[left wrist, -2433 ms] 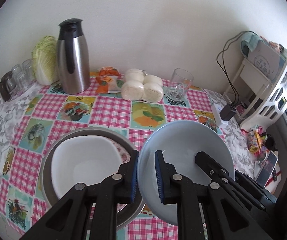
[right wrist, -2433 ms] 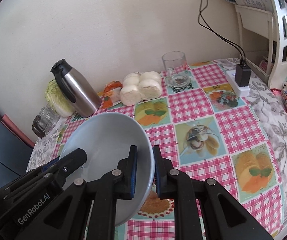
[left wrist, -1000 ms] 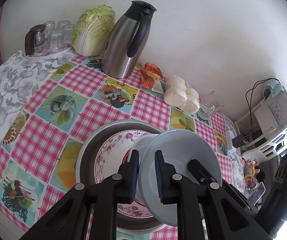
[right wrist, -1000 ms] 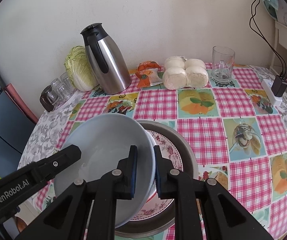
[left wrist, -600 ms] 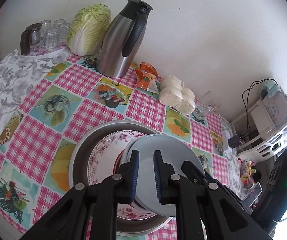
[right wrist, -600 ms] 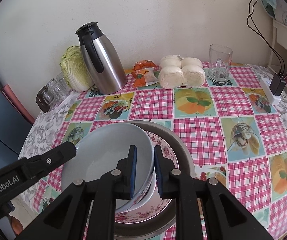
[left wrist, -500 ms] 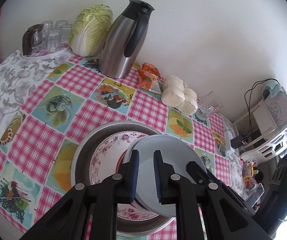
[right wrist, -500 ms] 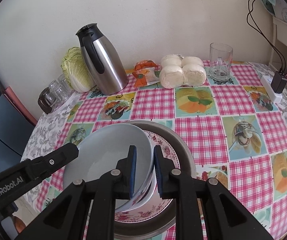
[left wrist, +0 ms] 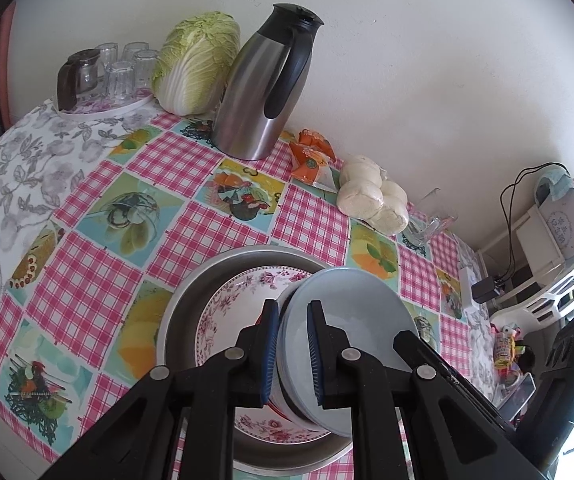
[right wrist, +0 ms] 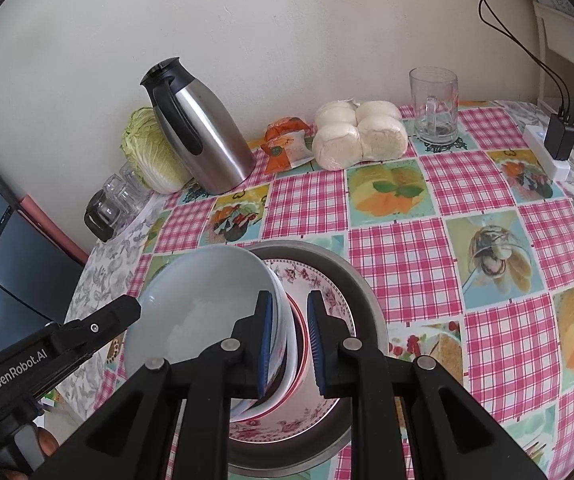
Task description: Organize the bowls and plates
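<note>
A pale blue bowl (left wrist: 351,312) (right wrist: 203,296) sits nested in a white bowl (right wrist: 285,320) on a floral plate (left wrist: 227,312) (right wrist: 323,296) inside a grey metal basin (left wrist: 191,296) (right wrist: 351,276). My left gripper (left wrist: 291,344) straddles the bowl's left rim, jaws slightly apart around it. My right gripper (right wrist: 290,340) straddles the right rim of the stacked bowls, jaws parted wider than the rim. Each gripper shows in the other's view.
On the checked tablecloth stand a steel thermos (left wrist: 263,88) (right wrist: 199,132), a cabbage (left wrist: 195,64), a tray of glasses (left wrist: 103,76), buns (right wrist: 359,132), an orange packet (right wrist: 287,142), a glass mug (right wrist: 435,104) and a power strip (right wrist: 547,152). A white rack (left wrist: 559,240) is at right.
Both grippers carried the blue bowl over the basin and lowered it into the white bowl. The jaws of both have since opened slightly around the rim.
</note>
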